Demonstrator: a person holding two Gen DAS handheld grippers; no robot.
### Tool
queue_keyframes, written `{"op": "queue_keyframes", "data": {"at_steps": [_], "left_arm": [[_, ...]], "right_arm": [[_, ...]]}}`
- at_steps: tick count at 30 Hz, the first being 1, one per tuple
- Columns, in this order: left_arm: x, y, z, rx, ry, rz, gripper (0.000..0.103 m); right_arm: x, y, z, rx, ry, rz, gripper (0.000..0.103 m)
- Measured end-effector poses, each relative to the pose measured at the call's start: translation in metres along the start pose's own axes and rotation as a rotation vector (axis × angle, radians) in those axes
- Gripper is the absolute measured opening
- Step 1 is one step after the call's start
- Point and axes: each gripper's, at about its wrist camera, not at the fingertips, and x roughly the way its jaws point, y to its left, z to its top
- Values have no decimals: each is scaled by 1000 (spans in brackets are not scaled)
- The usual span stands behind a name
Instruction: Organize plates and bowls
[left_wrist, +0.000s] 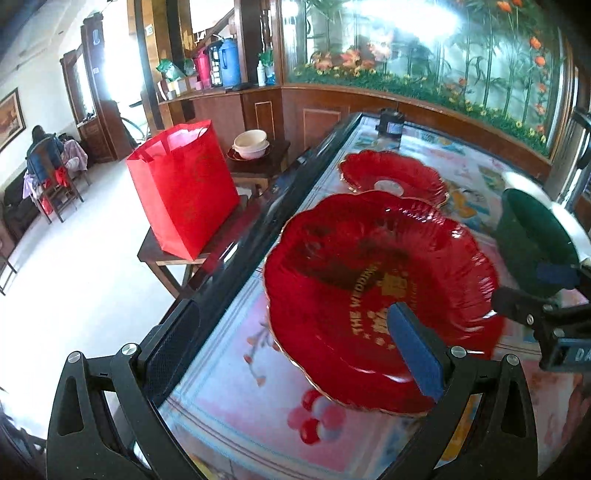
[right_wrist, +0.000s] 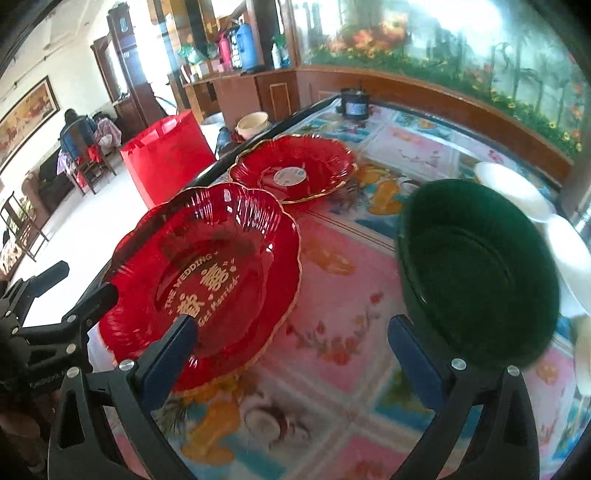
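While both tongs gape, apparently ungripping, two red plates (right_wrist: 207, 273) and one green bowl (right_wrist: 480, 273) show.

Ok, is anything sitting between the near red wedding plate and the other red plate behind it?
Nothing visible. The near red plate and the far red plate sit close together on the table; the green bowl stands off to the right, by the right gripper, clear of that path.
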Motion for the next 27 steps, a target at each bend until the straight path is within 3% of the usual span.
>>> {"op": "queue_keyframes", "data": {"at_steps": [4, 6, 8, 9, 10, 13, 15, 18, 27], "left_arm": [[19, 3, 3, -9, 48, -9, 99], [30, 5, 4, -35, 91, -30, 94], [37, 4, 4, -38, 119, -35, 79], [42, 2, 4, -39, 141, -40, 65], [47, 1, 3, -43, 162, -52, 52], [58, -4, 1, -41, 203, -50, 29], [59, -5, 2, -50, 197, -57, 28], [59, -4, 3, -61, 205, -59, 26], [55, -2, 1, -76, 210, -74, 25]], "right_arm": [[19, 3, 9, -36, 40, -15, 87], [25, 3, 11, -39, 54, -17, 73], [31, 0, 12, -33, 64, -20, 50], [32, -2, 12, -32, 68, -17, 36], [33, -3, 13, -32, 72, -13, 32], [34, -2, 12, -51, 67, 1, 25], [37, 1, 13, -70, 68, -7, 15], [40, 4, 11, -81, 66, -9, 13], [30, 20, 1, -175, 5, -122, 14]]}}
